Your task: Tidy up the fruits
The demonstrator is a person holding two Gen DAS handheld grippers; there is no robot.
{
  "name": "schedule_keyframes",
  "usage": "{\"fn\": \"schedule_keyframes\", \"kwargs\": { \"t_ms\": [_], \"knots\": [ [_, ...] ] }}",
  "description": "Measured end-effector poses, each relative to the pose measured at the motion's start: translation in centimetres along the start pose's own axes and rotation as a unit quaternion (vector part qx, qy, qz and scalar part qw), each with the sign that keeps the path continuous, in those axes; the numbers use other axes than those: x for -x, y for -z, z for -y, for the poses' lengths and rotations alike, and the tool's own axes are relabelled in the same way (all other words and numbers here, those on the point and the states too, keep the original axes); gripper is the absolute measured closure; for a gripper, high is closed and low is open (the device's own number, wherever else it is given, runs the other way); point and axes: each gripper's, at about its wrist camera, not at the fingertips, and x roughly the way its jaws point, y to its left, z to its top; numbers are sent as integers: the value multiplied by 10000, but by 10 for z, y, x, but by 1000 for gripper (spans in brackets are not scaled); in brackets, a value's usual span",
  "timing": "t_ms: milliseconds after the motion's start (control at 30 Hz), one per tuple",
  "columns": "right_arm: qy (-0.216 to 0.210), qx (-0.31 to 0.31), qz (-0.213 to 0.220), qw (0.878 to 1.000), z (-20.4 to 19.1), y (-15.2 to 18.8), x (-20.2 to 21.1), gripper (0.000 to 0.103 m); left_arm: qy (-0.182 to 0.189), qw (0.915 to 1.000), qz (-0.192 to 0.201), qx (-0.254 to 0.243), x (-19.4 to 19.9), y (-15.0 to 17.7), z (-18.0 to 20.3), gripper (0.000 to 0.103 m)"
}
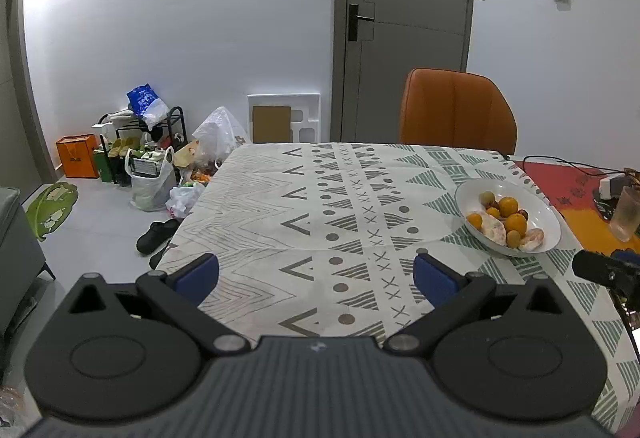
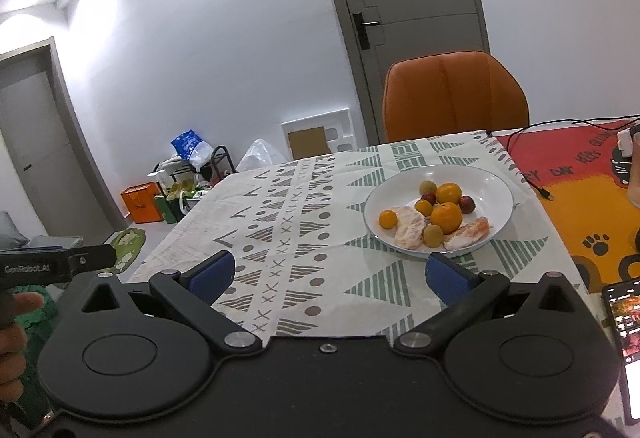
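**Both grippers empty, fruit plate off to 1–2 o'clock**

Right gripper [image 2: 328,274]: blue-padded fingers [image 2: 212,276] spread wide, nothing btwn them, hovering over the bench w/ the patterned white-green-grey tablecloth [image 2: 280,238]. Left gripper [image 1: 316,276]: fingers spread too, empty, over bare cloth.

Key relation: round white ceramic plate w/ thin dark rim [image 2: 496,182] sits at approx 1 o'clock from the right fingers, near, its front rim just beyond the right-hand pad. From the left fingers it's at 2 o'clock & further off, so right hand is the nearer one, imo. Plate is round, no long axis to speak of.

Contents: big orange citrus fruit [image 2: 446,217] mid-plate, several smaller oranges, two peeled citrus pieces [image 2: 410,226] at the front, small green-yellow & dark red round fruits. All piled touching. No fruit seen loose on the cloth.

Beyond: orange padded chair [image 2: 454,98] at 12.
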Motion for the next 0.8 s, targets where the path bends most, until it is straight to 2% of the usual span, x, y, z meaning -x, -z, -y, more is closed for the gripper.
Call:
{"fn": "schedule_keyframes", "kwargs": {
  "t_ms": [800],
  "knots": [
    [-70, 142, 87, 9998, -9, 0, 3, 0, 54, 9999, -43, 88, -3, 4, -6, 1]
  ]
}}
